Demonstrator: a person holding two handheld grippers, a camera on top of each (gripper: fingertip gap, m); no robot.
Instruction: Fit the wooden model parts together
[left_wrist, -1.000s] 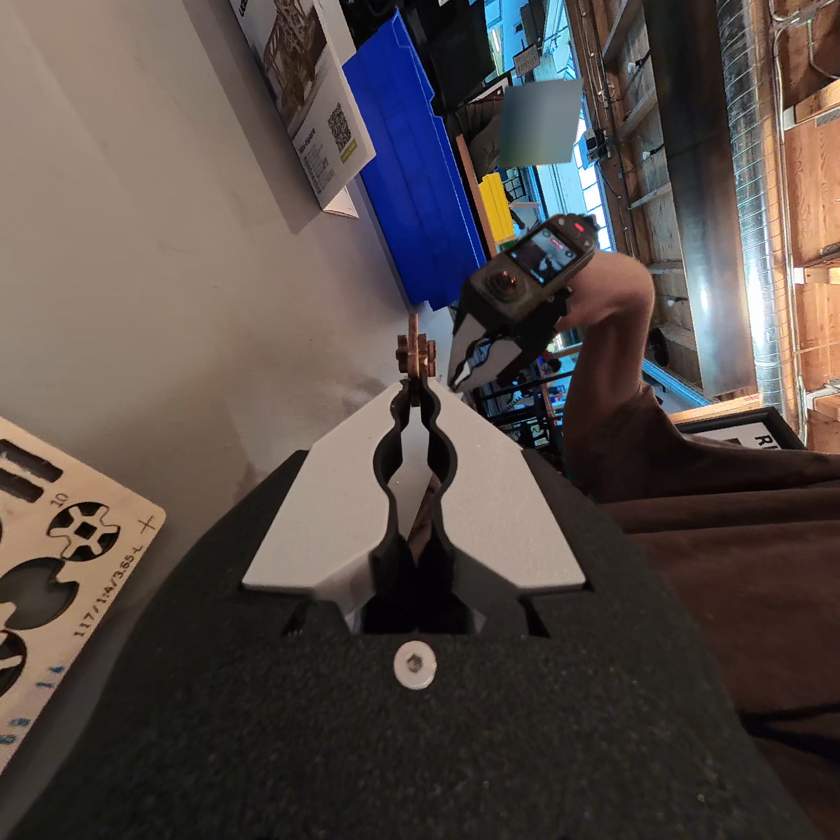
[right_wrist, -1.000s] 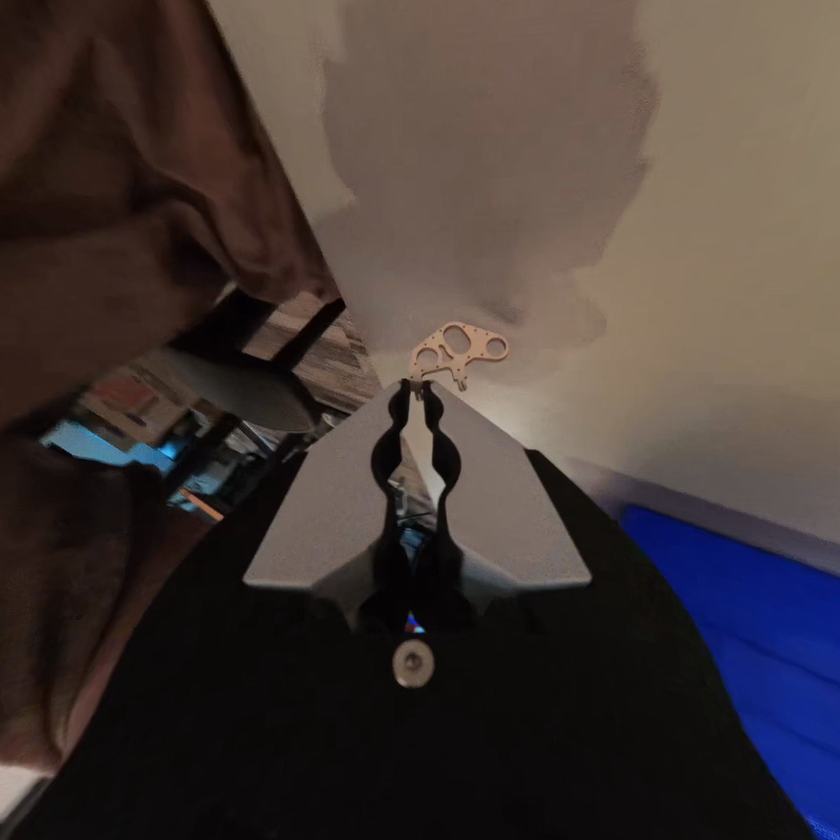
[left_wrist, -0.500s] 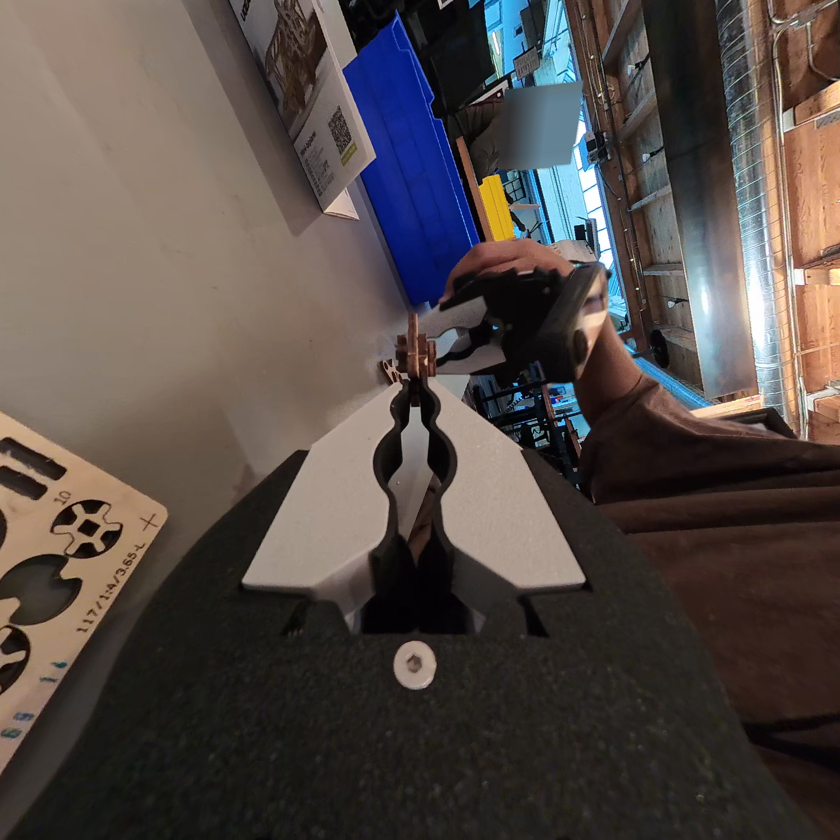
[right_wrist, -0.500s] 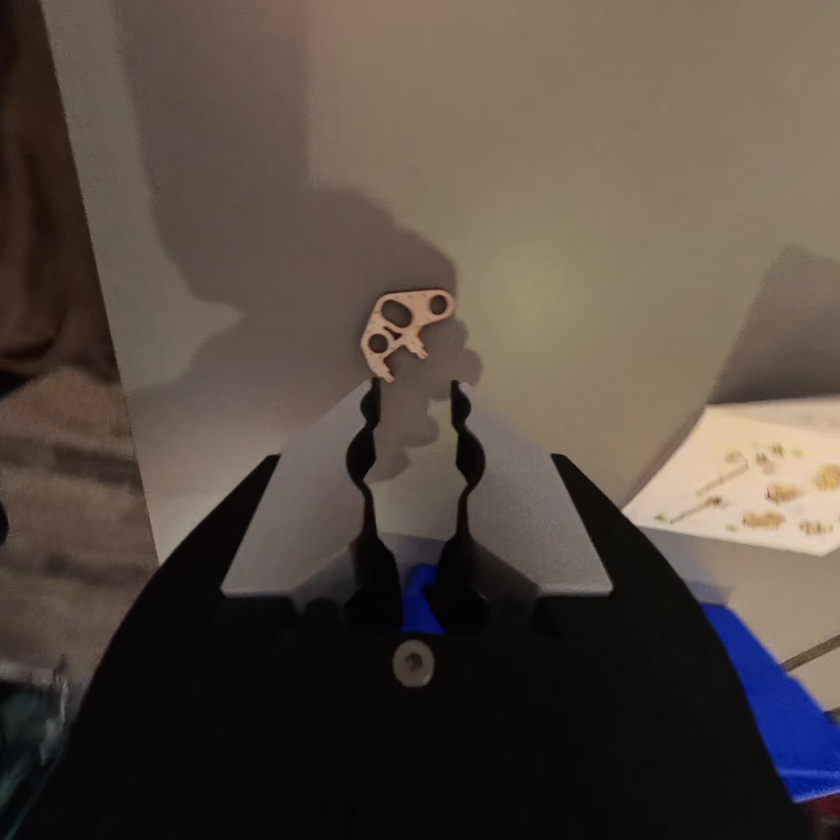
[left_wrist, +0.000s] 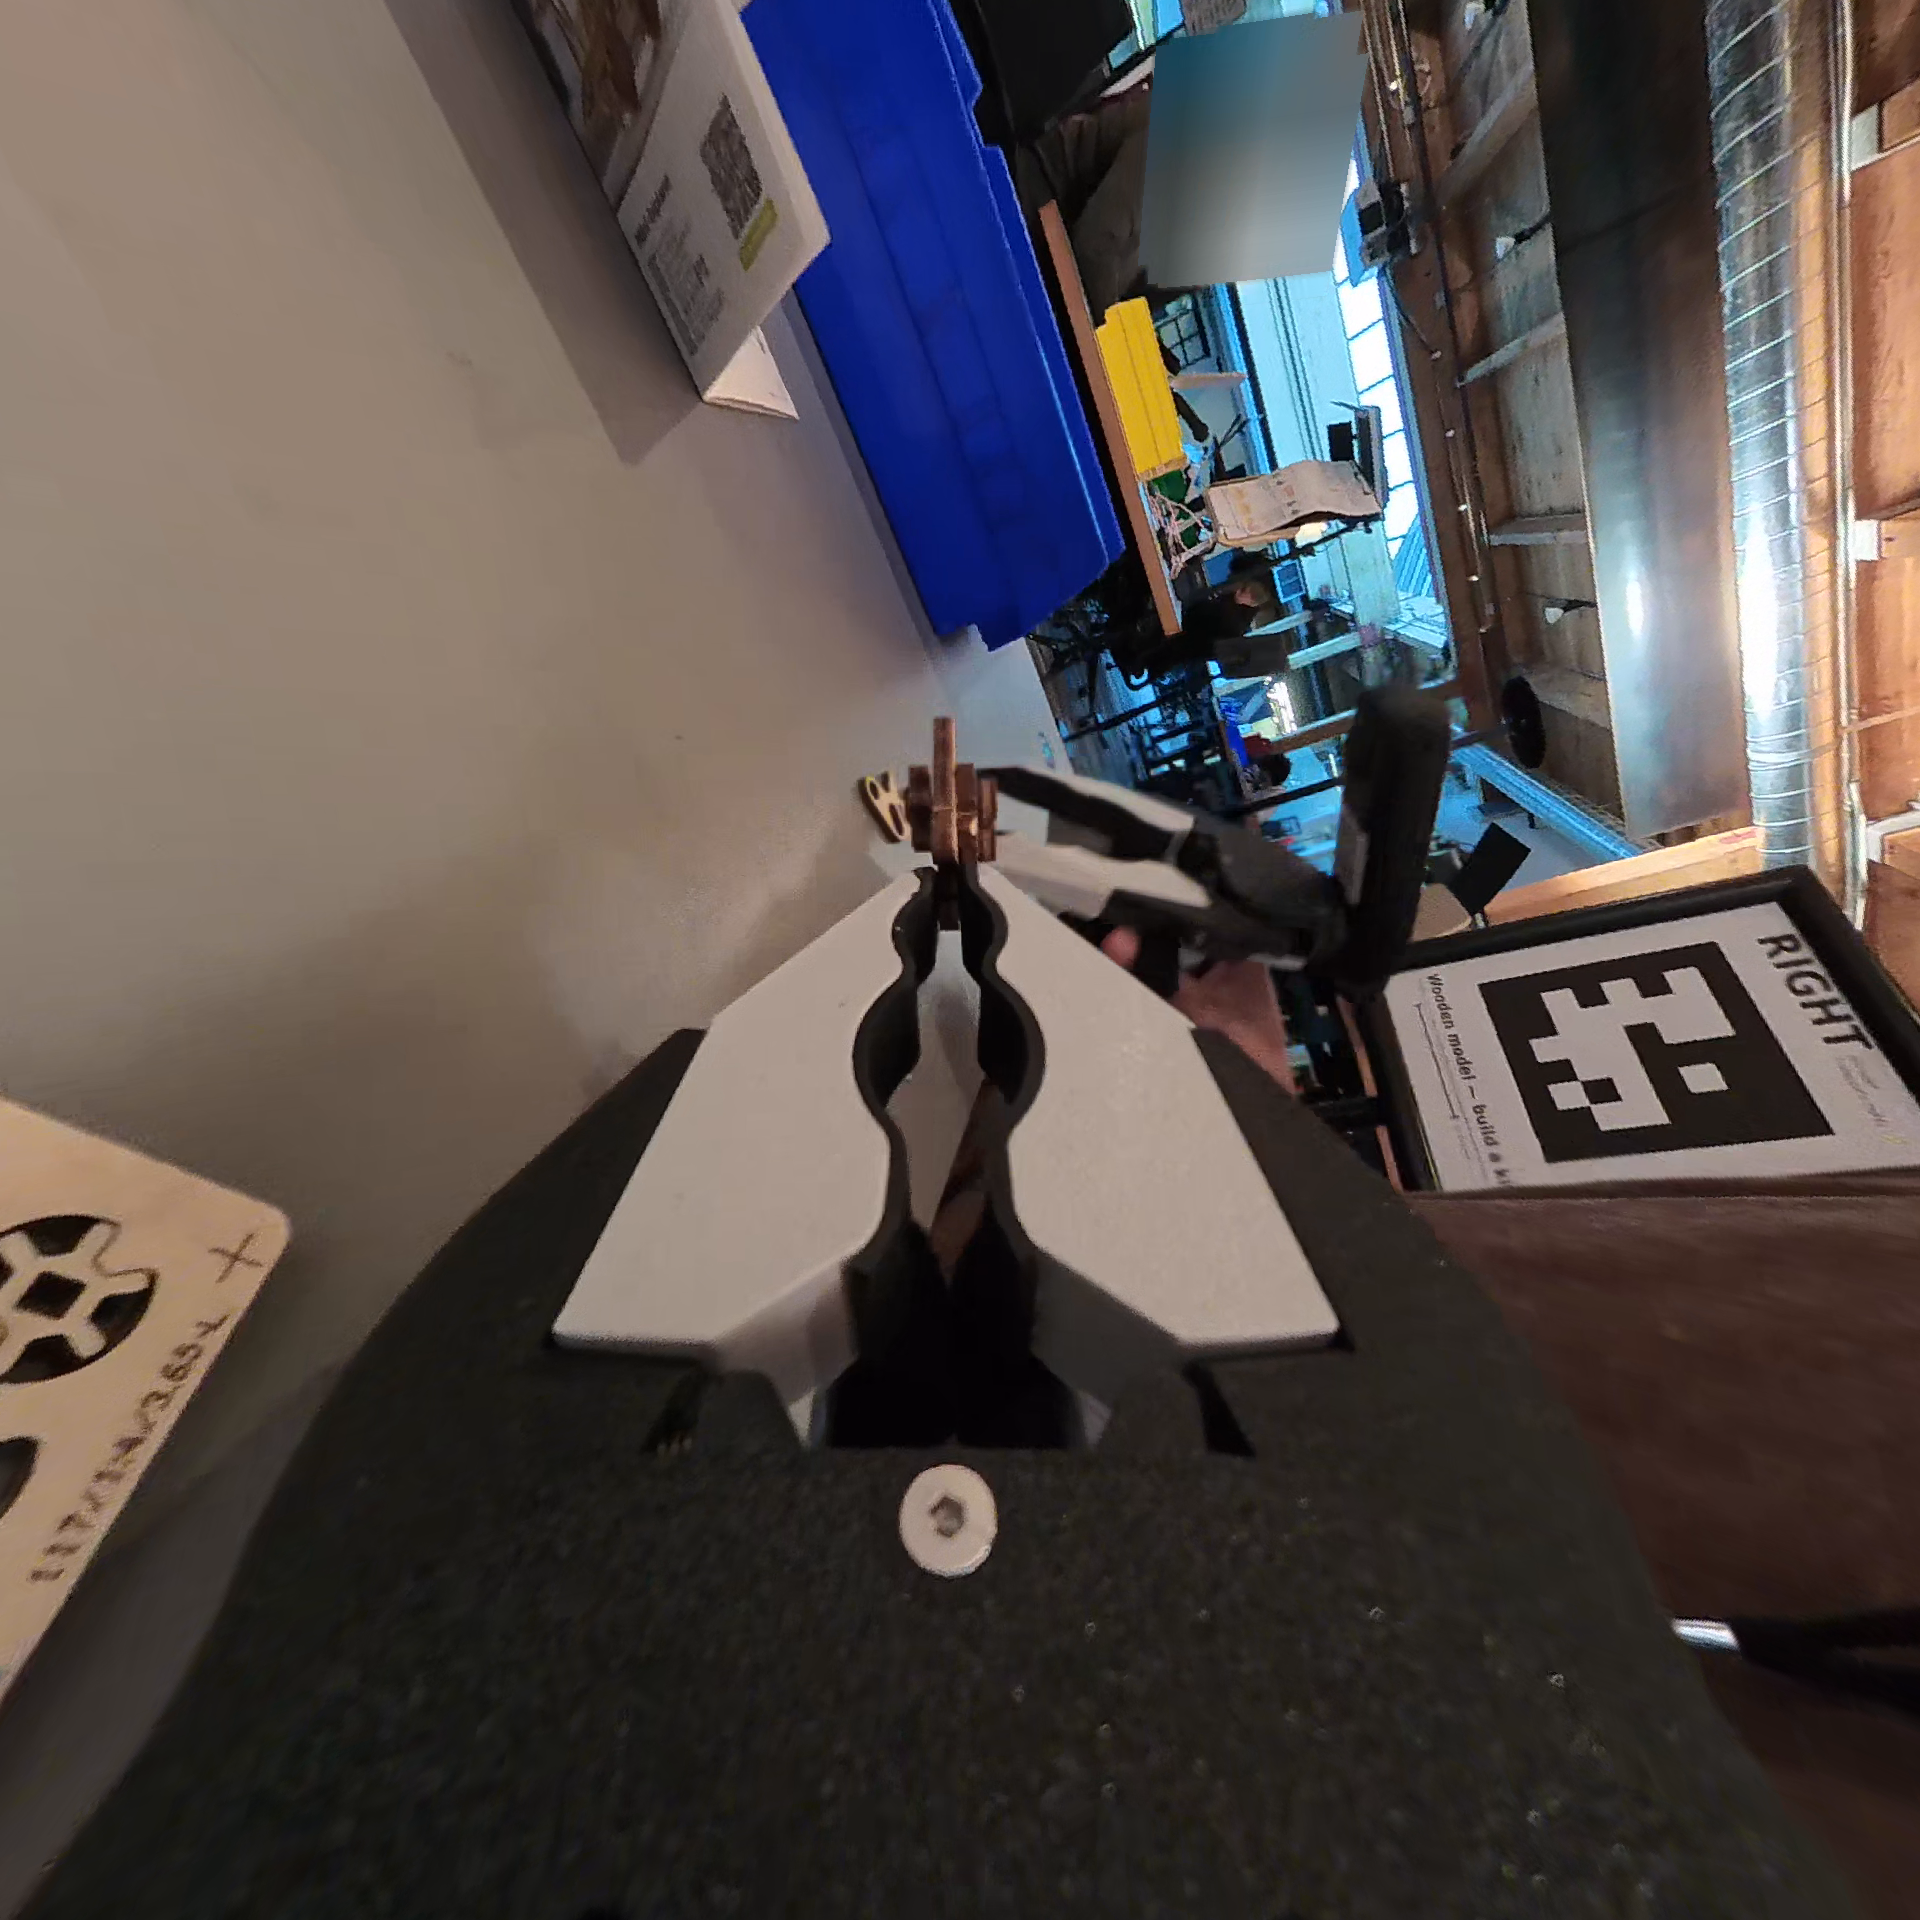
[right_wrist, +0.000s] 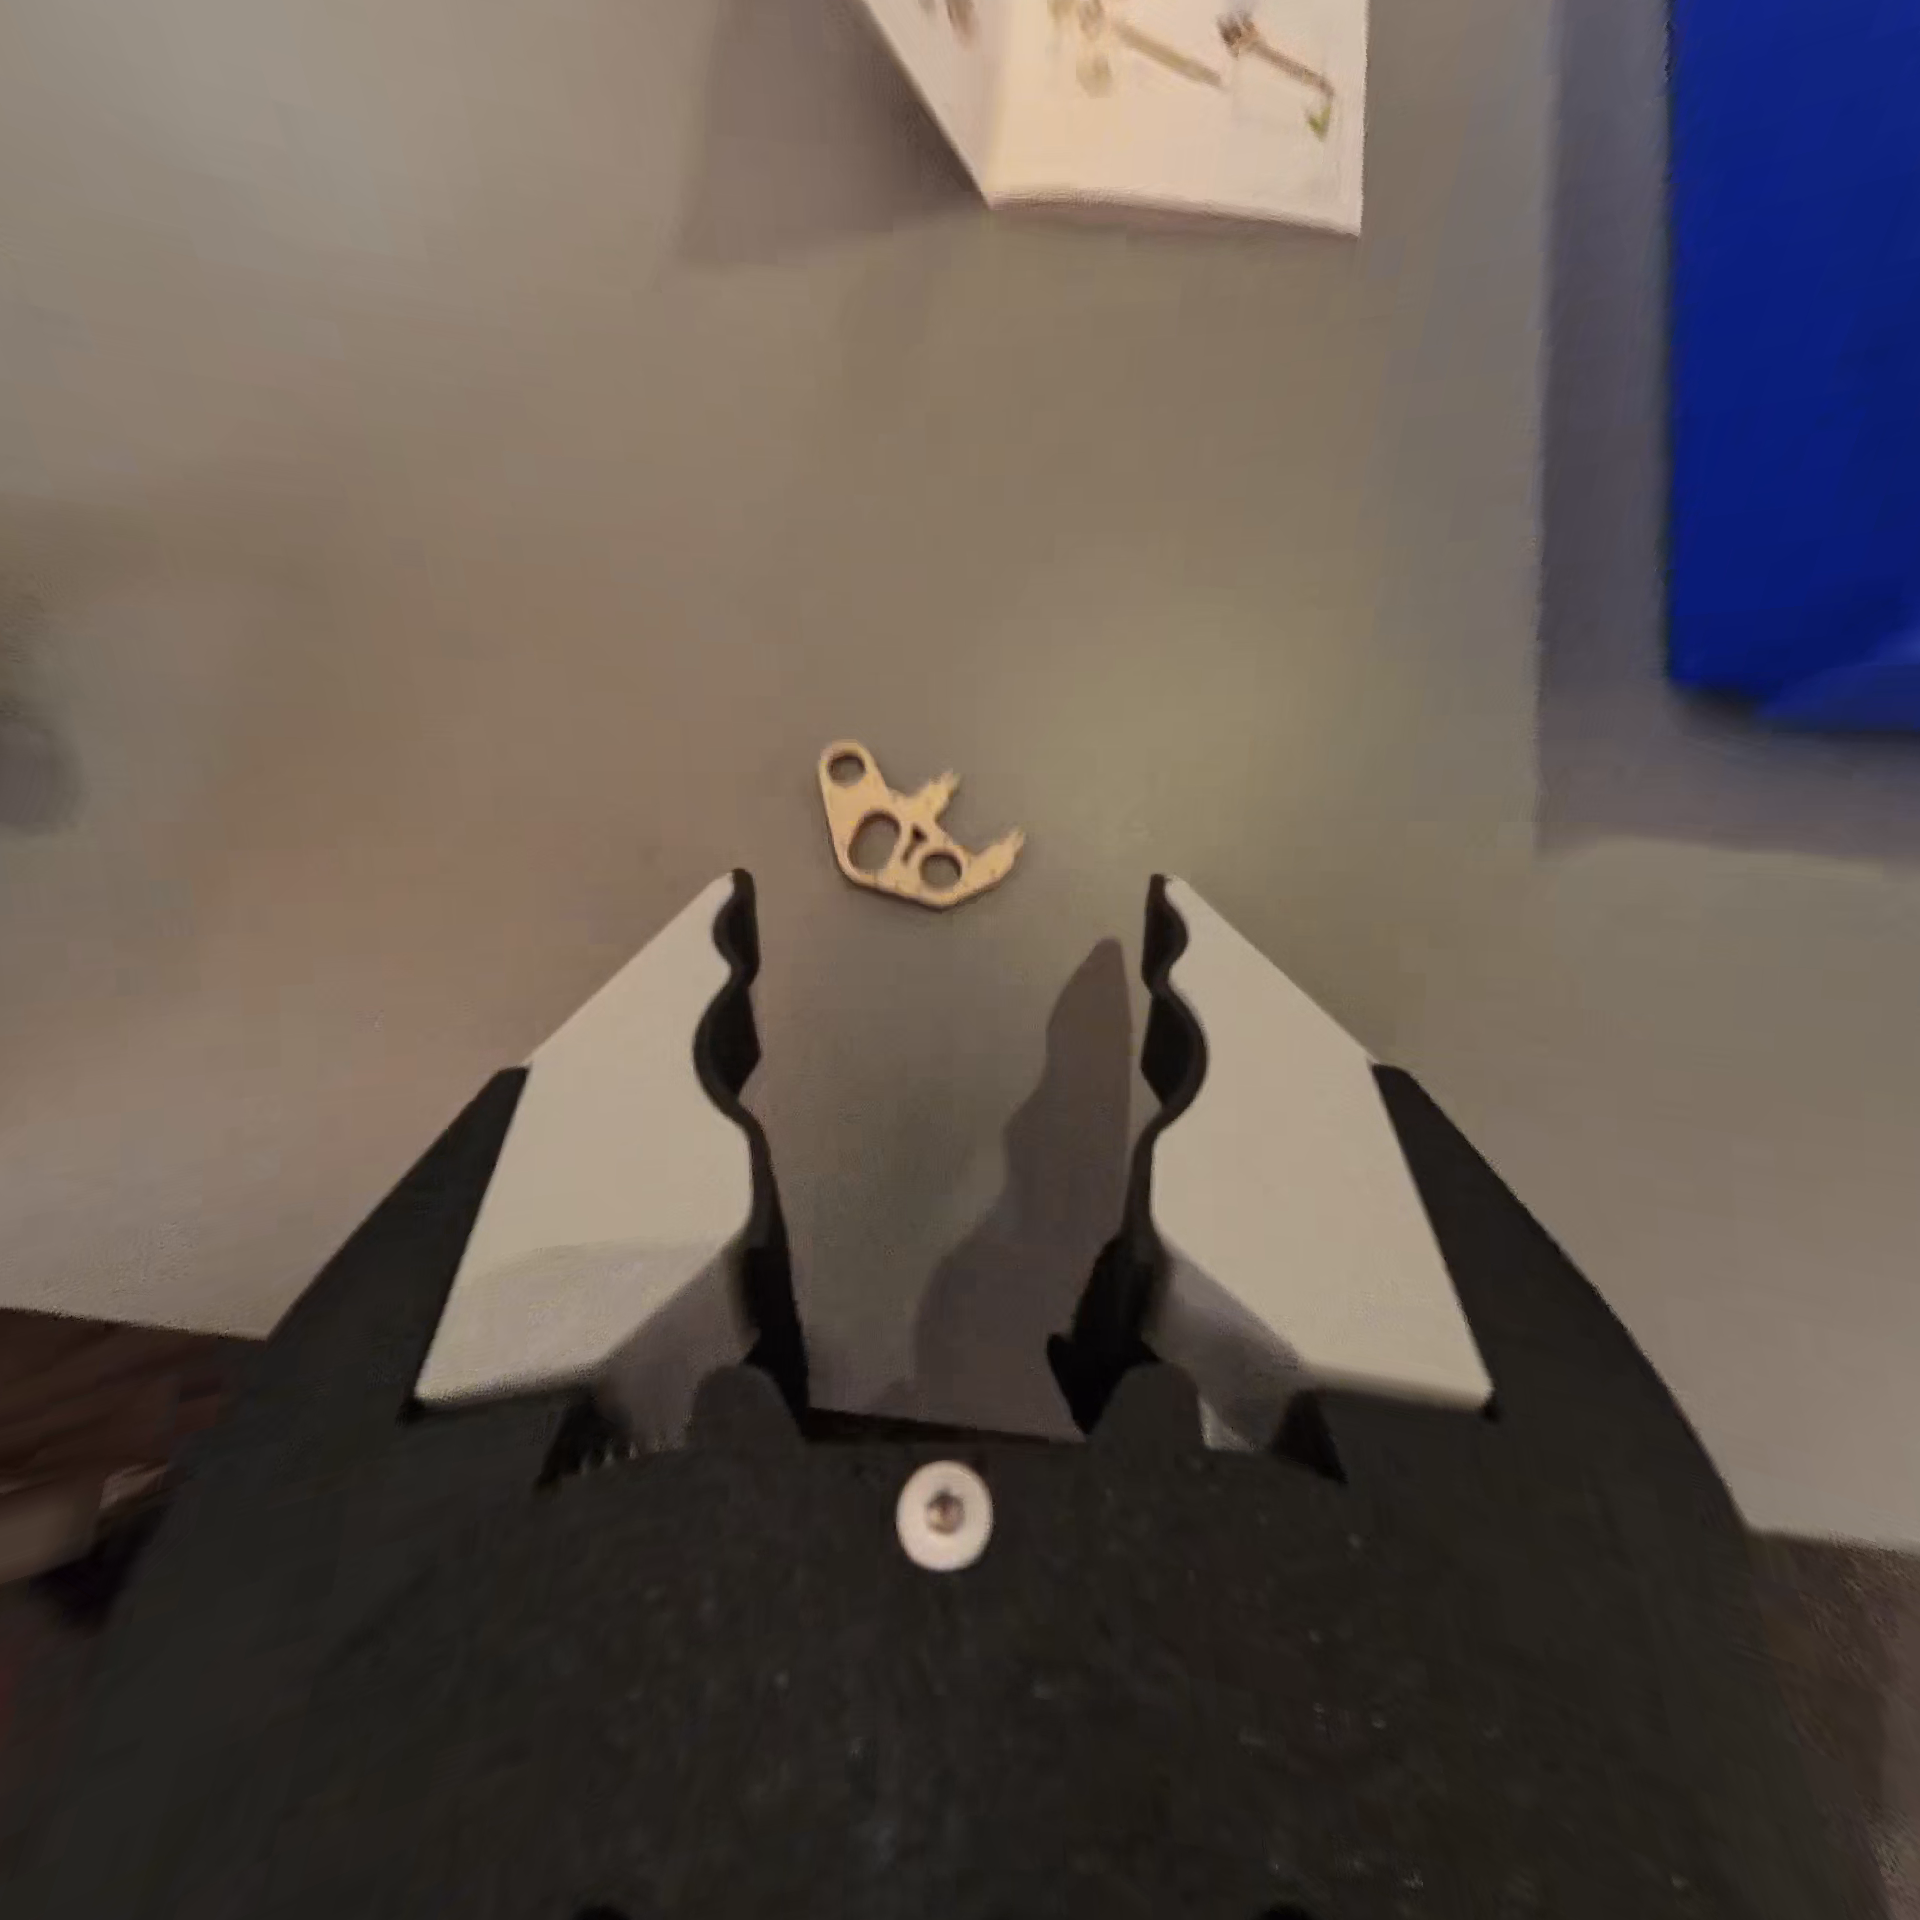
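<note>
Right wrist view: flat wooden plate (right_wrist: 902, 840) lies loose on the grey worktop (right_wrist: 416, 520), just ahead of the right gripper (right_wrist: 948, 883), jaws spread wide and empty.

Left wrist view: left gripper (left_wrist: 948, 878) has its jaws clamped on a small wooden assembly (left_wrist: 948, 805), held above the worktop. A cut-out wooden sheet (left_wrist: 99, 1340) lies at lower left; a blue bin (left_wrist: 935, 343) stands beyond.

left hand-held gripper (left_wrist: 948, 883) clamped, right (right_wrist: 945, 883) agape
</note>
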